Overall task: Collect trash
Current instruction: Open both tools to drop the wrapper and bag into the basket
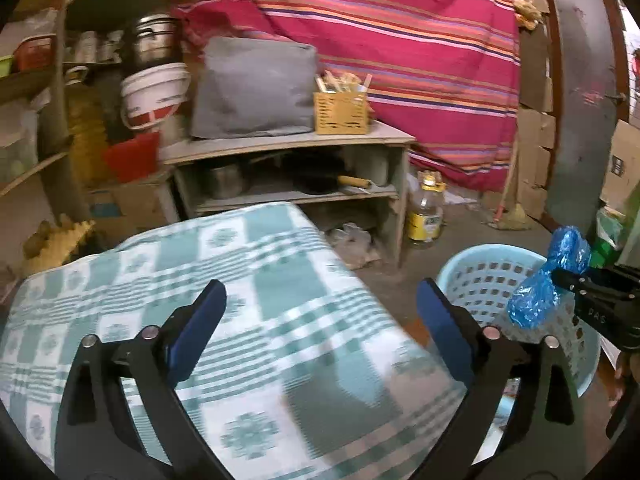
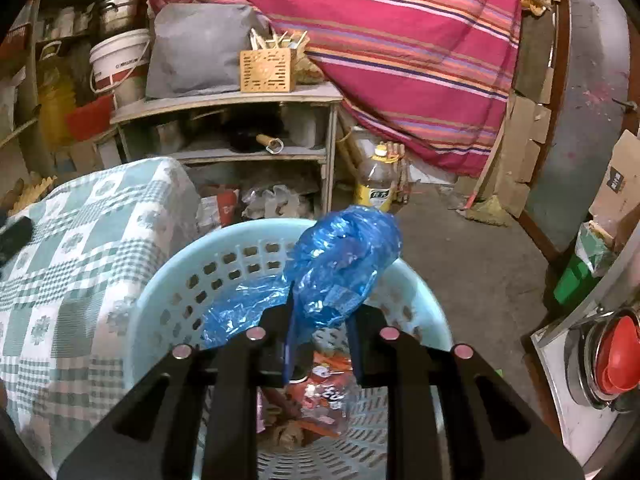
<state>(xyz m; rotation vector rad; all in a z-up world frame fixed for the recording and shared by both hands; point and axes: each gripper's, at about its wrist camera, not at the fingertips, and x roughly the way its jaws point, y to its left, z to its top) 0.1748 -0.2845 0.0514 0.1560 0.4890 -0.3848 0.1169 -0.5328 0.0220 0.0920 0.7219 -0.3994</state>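
Note:
My right gripper [image 2: 322, 312] is shut on a crumpled blue plastic bag [image 2: 344, 264] and holds it over the light blue perforated basket [image 2: 160, 280]. The basket holds red wrappers [image 2: 324, 392] and other scraps at its bottom. In the left wrist view the same blue bag [image 1: 548, 280] hangs from the right gripper [image 1: 560, 280] above the basket [image 1: 480, 280]. My left gripper [image 1: 320, 312] is open and empty above the green-and-white checked cloth [image 1: 260, 300] that covers a table.
A grey shelf unit [image 1: 288, 148] with a pot, pan and yellow utensil box [image 1: 340, 112] stands behind. A plastic bottle [image 1: 426, 208] sits on the floor. A red striped blanket [image 1: 400, 40] hangs at the back. A counter with a red-lidded pot [image 2: 612, 356] is at right.

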